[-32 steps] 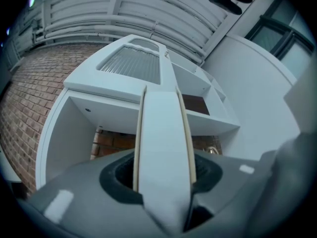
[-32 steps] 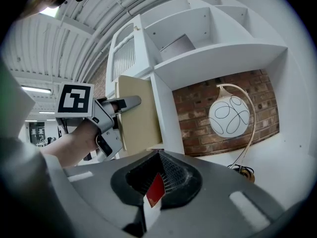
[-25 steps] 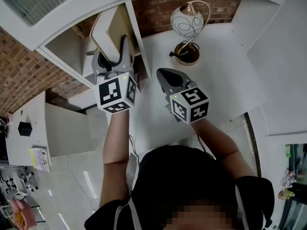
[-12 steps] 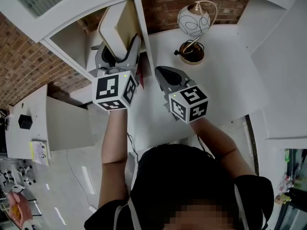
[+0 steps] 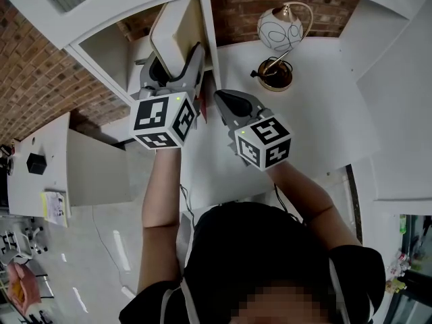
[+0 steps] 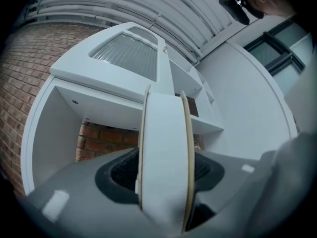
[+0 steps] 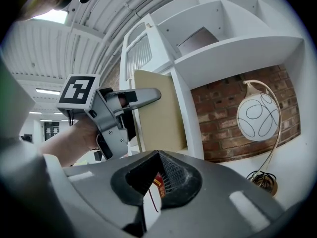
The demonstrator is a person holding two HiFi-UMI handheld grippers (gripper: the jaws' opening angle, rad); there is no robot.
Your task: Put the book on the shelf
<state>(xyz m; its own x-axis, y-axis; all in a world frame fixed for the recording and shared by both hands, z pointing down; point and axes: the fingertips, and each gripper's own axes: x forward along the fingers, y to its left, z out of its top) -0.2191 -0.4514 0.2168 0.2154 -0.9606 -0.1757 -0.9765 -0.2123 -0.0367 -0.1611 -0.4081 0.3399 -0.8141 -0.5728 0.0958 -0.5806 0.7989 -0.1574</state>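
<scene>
A thick white-spined book (image 5: pixel 177 32) with beige covers stands in the open compartment of the white shelf unit (image 5: pixel 209 25), leaning against its right divider. My left gripper (image 5: pixel 174 59) reaches into that compartment, one finger on each side of the book. In the left gripper view the spine (image 6: pixel 166 148) fills the middle, and dark pad shows on both sides of it. The jaws have just closed slightly and stand open around the book. The right gripper view shows the beige cover (image 7: pixel 156 113) with a left finger (image 7: pixel 143 96) along it. My right gripper (image 5: pixel 228 102) is shut and empty, beside the shelf post.
A globe lamp (image 5: pixel 280 29) on a brass base stands on the white desk (image 5: pixel 317 113) right of the shelf, against a brick wall. Something red (image 5: pixel 202 103) lies low between the two grippers. More shelf compartments (image 7: pixel 218 14) rise above.
The left gripper's fingers stand wider around the book than a second ago, and the hand stays in place. The right gripper has edged up toward the shelf post.
</scene>
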